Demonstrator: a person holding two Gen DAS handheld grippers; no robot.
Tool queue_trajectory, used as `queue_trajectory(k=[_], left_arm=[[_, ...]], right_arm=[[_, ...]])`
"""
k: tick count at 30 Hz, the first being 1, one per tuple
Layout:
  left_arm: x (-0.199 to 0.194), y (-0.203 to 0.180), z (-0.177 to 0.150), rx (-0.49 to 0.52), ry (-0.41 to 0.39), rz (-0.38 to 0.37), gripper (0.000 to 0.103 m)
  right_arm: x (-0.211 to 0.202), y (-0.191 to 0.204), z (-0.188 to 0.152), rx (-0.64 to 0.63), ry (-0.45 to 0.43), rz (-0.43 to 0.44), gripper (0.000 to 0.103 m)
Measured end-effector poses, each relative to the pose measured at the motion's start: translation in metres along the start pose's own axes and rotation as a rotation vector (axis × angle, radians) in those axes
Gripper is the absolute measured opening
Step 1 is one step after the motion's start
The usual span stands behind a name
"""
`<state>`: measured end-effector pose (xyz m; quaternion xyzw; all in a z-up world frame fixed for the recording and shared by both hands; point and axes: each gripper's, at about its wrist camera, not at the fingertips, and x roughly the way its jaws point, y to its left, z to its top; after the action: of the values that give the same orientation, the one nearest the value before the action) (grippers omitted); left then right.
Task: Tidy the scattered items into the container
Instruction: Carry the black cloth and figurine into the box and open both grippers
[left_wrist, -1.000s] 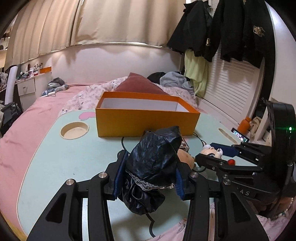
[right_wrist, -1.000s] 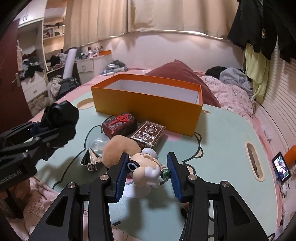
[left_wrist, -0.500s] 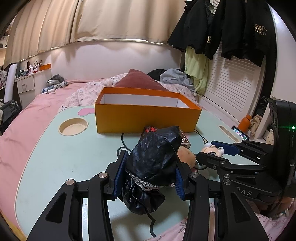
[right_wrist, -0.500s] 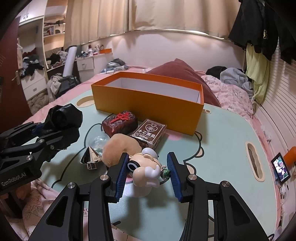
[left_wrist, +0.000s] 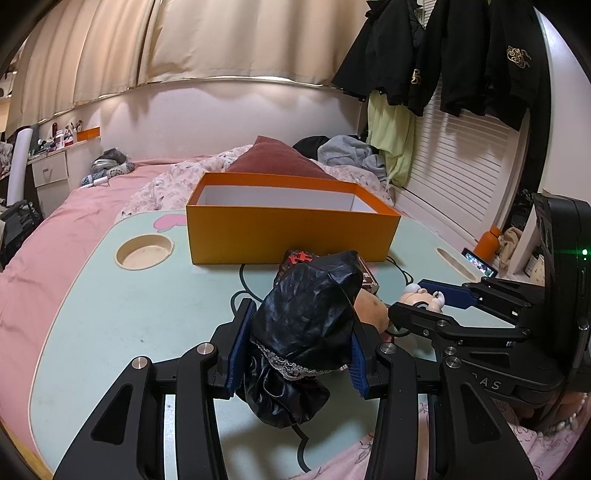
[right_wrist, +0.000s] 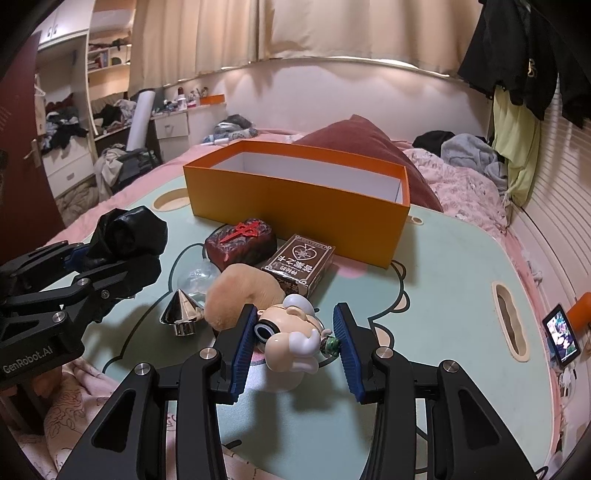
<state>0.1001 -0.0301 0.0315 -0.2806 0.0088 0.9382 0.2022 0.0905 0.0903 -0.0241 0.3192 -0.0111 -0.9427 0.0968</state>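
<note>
My left gripper (left_wrist: 297, 347) is shut on a black shiny pouch (left_wrist: 306, 325) and holds it above the table, short of the open orange box (left_wrist: 291, 232). The pouch also shows in the right wrist view (right_wrist: 127, 230). My right gripper (right_wrist: 295, 339) is open around a small pale figurine (right_wrist: 291, 336) that stands on the table; the left pad is at its head, the right pad apart from it. The orange box (right_wrist: 295, 199) stands behind the scattered items.
On the mint table (right_wrist: 443, 280) lie a dark red case with a red cross (right_wrist: 242, 242), a brown card box (right_wrist: 299, 264), a tan plush (right_wrist: 240, 293), a silver cone (right_wrist: 181, 314) and a clear bulb (right_wrist: 195, 275). A round cup recess (left_wrist: 144, 252) is left of the box.
My left gripper with the pouch has risen slightly and edged toward the box. My right gripper stays open around the figurine, almost unmoved.
</note>
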Motion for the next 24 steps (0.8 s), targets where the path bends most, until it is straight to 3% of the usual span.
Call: queue_trajectory(k=[12, 18, 24], left_arm=[[0.001, 0.001, 0.000, 0.000, 0.004, -0.002, 0.046], [-0.002, 0.005, 0.002, -0.009, -0.002, -0.008, 0.046], [-0.006, 0.014, 0.014, -0.026, -0.021, -0.013, 0.046]], right_arm=[[0.006, 0.002, 0.007, -0.027, 0.022, 0.019, 0.041], [0.007, 0.015, 0.043, -0.141, -0.014, 0.024, 0.041], [0.008, 0.008, 0.080, -0.118, -0.081, 0.067, 0.041]])
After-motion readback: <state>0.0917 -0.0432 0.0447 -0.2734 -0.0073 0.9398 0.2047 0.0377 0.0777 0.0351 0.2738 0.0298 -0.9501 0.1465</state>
